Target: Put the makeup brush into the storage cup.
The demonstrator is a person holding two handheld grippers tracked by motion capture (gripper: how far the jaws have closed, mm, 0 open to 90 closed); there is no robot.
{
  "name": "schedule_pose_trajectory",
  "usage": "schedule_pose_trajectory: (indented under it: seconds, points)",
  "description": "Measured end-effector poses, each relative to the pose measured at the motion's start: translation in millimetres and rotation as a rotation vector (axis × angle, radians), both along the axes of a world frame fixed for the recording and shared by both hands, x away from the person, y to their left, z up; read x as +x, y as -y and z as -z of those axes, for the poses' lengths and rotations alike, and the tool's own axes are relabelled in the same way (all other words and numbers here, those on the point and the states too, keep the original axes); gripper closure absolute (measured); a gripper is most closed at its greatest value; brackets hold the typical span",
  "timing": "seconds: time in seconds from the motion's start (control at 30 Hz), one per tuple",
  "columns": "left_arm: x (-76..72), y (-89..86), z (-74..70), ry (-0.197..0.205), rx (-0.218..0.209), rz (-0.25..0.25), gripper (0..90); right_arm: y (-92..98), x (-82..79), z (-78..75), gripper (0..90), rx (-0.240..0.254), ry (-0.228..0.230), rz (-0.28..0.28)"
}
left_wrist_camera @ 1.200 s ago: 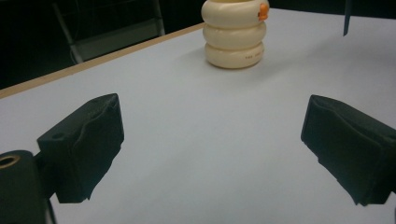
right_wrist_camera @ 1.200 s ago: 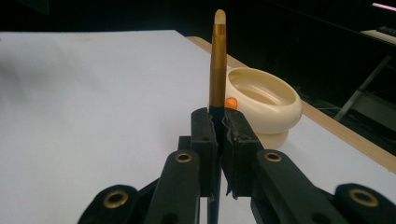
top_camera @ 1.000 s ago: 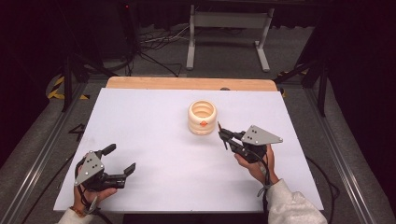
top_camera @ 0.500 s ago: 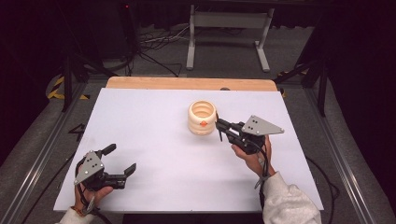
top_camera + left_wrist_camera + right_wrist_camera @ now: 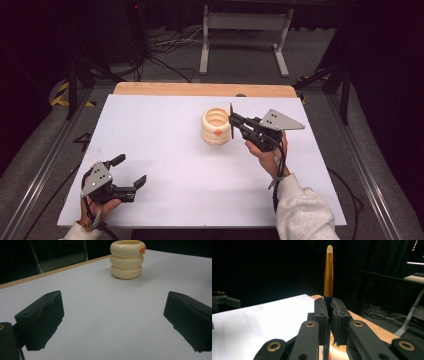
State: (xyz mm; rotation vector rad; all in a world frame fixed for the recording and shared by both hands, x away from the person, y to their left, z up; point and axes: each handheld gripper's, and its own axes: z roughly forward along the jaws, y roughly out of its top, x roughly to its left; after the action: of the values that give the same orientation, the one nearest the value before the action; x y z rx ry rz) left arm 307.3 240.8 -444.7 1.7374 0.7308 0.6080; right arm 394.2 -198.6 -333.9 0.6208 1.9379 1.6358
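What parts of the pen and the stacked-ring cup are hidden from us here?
- Pen's lower end: in the right gripper view, hidden between the right tool's shut jaws.
- Pen in the high view: too thin and small to tell its colour.
- Ringed cup's inside: the left gripper view looks from the side, so the wall hides it.
- Small print on the cup's bottom ring: too tiny to read.

- A white-topped desk (image 5: 165,150) with a pale wooden strip (image 5: 200,89) along its far edge.
- Grey carpeted floor (image 5: 320,55) around it, with dark cables (image 5: 165,47) trailing behind.
- A light grey metal stand (image 5: 245,22) on two feet beyond the desk.
- Dark, dim surroundings; yellow-black striped tape (image 5: 62,95) at left.
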Motion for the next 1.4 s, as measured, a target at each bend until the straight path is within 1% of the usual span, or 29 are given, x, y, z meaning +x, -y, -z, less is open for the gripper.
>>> schedule_pose_trajectory:
  seconds: [0.07, 0.13, 0.33, 0.47, 0.5, 0.57, 0.77, 0.9, 1.07, 1.27, 1.3, 1.33, 1.4]
  points:
    - [0.3, -0.1, 0.1, -0.007, 0.001, 0.0, 3.8, -1.3, 3.4, -2.4, 84.1, 0.019, -0.01, 0.0]
    - [0.4, 0.1, 0.1, -0.006, 0.001, 0.001, 3.8, -3.1, 6.8, -5.4, 84.1, 0.021, 0.002, 0.005]
    - [0.9, -0.6, 0.6, -0.008, -0.003, 0.001, 3.6, -7.9, 16.0, -14.7, 84.1, 0.051, 0.011, 0.003]
    - [0.0, -2.4, -0.5, -0.004, -0.001, -0.002, 3.6, -12.4, 20.8, -17.0, 84.2, 0.052, 0.015, -0.002]
    - [-0.4, -2.6, -0.4, 0.001, -0.008, -0.005, 3.6, -14.0, 22.3, -17.3, 84.2, 0.049, 0.016, -0.002]
    - [-0.6, -2.8, -0.5, 0.002, -0.009, -0.006, 3.7, -16.5, 25.0, -17.6, 84.2, 0.057, 0.018, -0.003]
    - [-0.5, -2.8, 0.0, 0.007, -0.016, -0.004, 3.9, -20.6, 31.5, -16.7, 84.1, 0.059, 0.021, -0.003]
    - [-0.3, -1.6, 0.1, 0.001, -0.007, 0.006, 3.9, -21.2, 39.8, -14.3, 84.2, 0.079, 0.007, 0.006]
    - [-0.4, -1.6, 0.1, 0.001, -0.009, 0.005, 3.9, -23.4, 46.9, -11.8, 84.2, 0.063, 0.006, 0.023]
    - [-0.1, -1.9, 0.3, 0.001, -0.009, 0.003, 3.9, -25.5, 55.0, -8.5, 84.1, 0.071, -0.002, 0.029]
    - [-0.2, -1.8, 0.1, 0.003, -0.006, 0.0, 3.8, -26.3, 57.9, -7.0, 84.1, 0.064, 0.004, 0.042]
    - [-0.4, -2.0, -0.2, 0.006, -0.005, -0.009, 3.8, -26.1, 58.8, -6.6, 84.1, 0.06, 0.007, 0.045]
    - [-0.4, -2.1, -0.1, 0.005, -0.003, -0.007, 3.8, -26.0, 60.0, -6.0, 84.1, 0.063, 0.008, 0.048]
